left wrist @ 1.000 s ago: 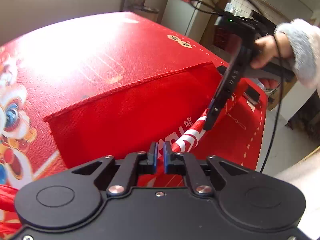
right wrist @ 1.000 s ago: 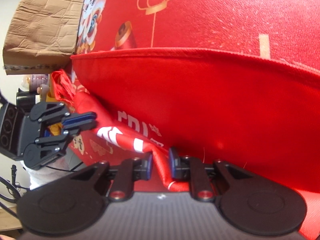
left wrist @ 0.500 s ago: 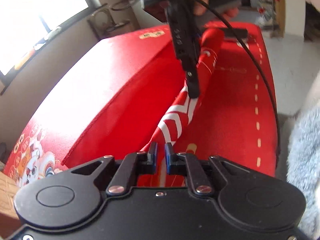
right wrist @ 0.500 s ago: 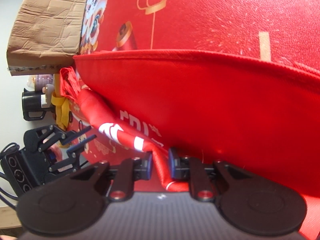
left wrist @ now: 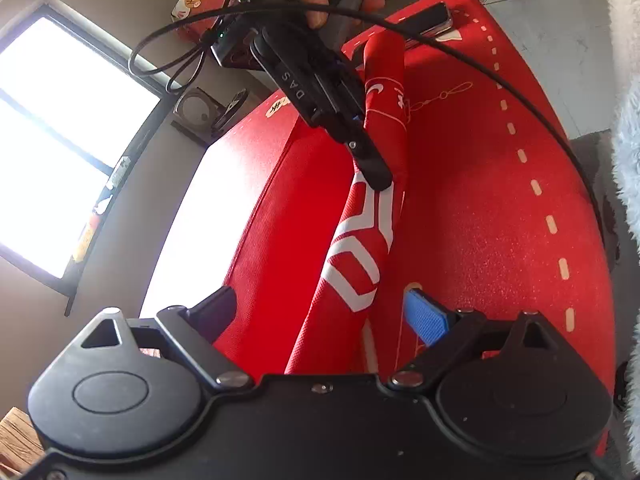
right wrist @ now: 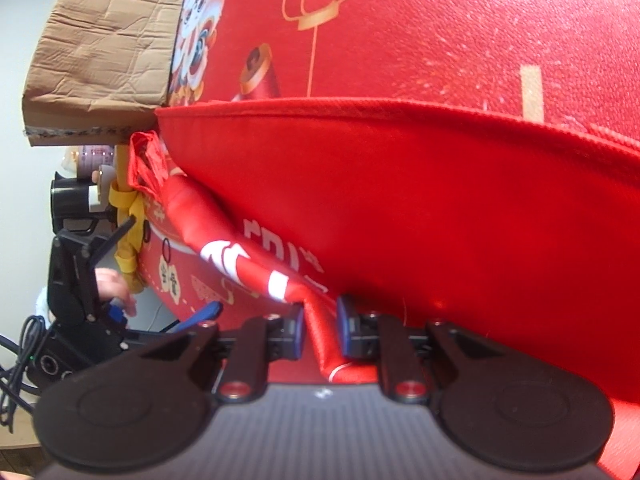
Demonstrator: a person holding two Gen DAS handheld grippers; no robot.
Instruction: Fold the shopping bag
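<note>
Our left tongs point(left wrist: 320, 312) are opening, the red shopping bag point(left wrist: 352, 280) passing loose between the pads on the red counter point(left wrist: 500, 220). Our right tongs point(right wrist: 320, 330) are clamped on the bag's rolled edge.

Left tool point(left wrist: 320, 312) now rolled over from its earlier level pose and swung along the red printed worktop point(left wrist: 500, 208). Jaws, pinched tight on the rolled red fabric shopping bag with white lettering point(left wrist: 360, 256) a second ago, now opening wide, pads clear of the cloth lying loose between them. Bag fold now running straight ahead.
</note>
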